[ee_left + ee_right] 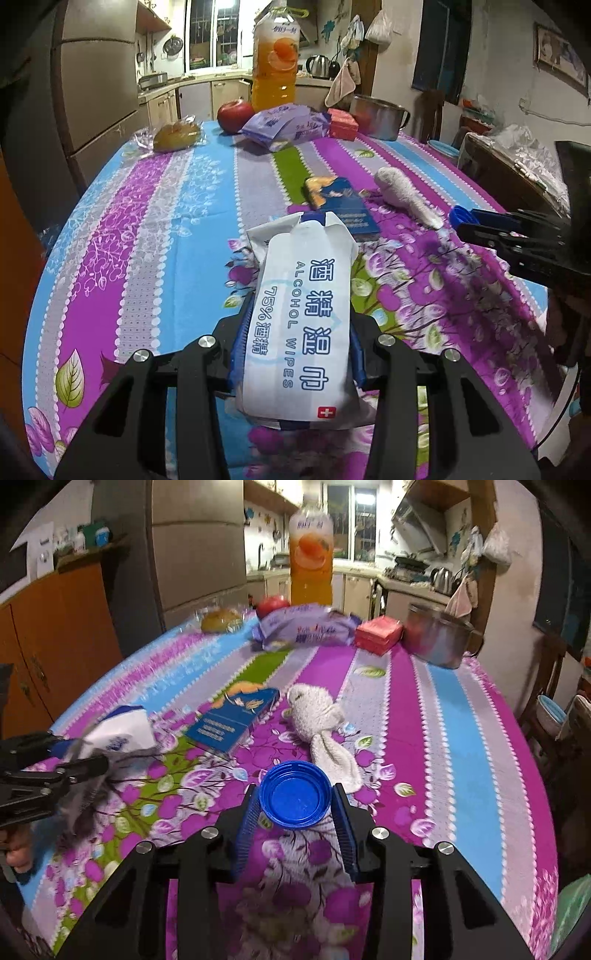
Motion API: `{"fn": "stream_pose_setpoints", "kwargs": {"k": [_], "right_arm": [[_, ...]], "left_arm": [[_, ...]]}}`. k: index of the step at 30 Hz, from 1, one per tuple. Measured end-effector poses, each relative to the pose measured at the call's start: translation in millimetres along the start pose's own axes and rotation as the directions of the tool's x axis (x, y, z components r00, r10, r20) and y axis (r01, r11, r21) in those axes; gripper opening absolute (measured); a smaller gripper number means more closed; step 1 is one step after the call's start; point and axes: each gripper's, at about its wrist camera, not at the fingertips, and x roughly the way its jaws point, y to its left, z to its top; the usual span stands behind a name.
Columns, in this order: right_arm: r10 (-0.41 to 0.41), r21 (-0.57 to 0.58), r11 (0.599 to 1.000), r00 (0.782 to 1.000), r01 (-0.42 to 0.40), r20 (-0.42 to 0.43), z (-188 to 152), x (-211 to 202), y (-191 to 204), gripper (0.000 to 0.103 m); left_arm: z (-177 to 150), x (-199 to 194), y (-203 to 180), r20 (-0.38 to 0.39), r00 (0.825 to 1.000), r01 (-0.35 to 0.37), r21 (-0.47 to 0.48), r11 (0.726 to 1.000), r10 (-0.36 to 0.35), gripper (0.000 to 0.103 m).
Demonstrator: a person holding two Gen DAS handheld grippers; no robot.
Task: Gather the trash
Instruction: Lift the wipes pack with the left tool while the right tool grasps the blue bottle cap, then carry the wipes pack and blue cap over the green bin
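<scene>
My left gripper [297,343] is shut on a white alcohol wipes packet [303,325] and holds it above the flowered tablecloth [155,229]. My right gripper [295,812] is shut on a blue bottle cap [294,793], open side towards the camera. The right gripper with the cap [460,214] shows at the right of the left wrist view. The left gripper with the packet [122,734] shows at the left of the right wrist view. A blue flattened box [232,720] and a crumpled white tissue [321,720] lie on the table in the middle.
At the far end stand an orange drink bottle [275,59], a red apple [234,115], a purple snack bag [288,123], a wrapped bun [175,136], a red box [342,123] and a steel pot [378,116]. Cabinets [48,638] stand left of the table.
</scene>
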Motion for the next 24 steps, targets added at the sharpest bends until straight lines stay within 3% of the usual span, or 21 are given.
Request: {"fn": "stream_pose_setpoints", "kwargs": {"k": [13, 24], "right_arm": [[-0.038, 0.073, 0.997, 0.988, 0.027, 0.152, -27.3, -98.4, -10.8, 0.041], [-0.158, 0.168, 0.978, 0.967, 0.125, 0.199, -55.9, -164.6, -59.8, 0.041]], "left_arm": [[16.9, -33.1, -82.7, 0.125, 0.991, 0.038, 0.049, 0.998, -0.044, 0.041], [33.0, -42.3, -159.7, 0.183, 0.978, 0.083, 0.101, 0.991, -0.101, 0.041]]}}
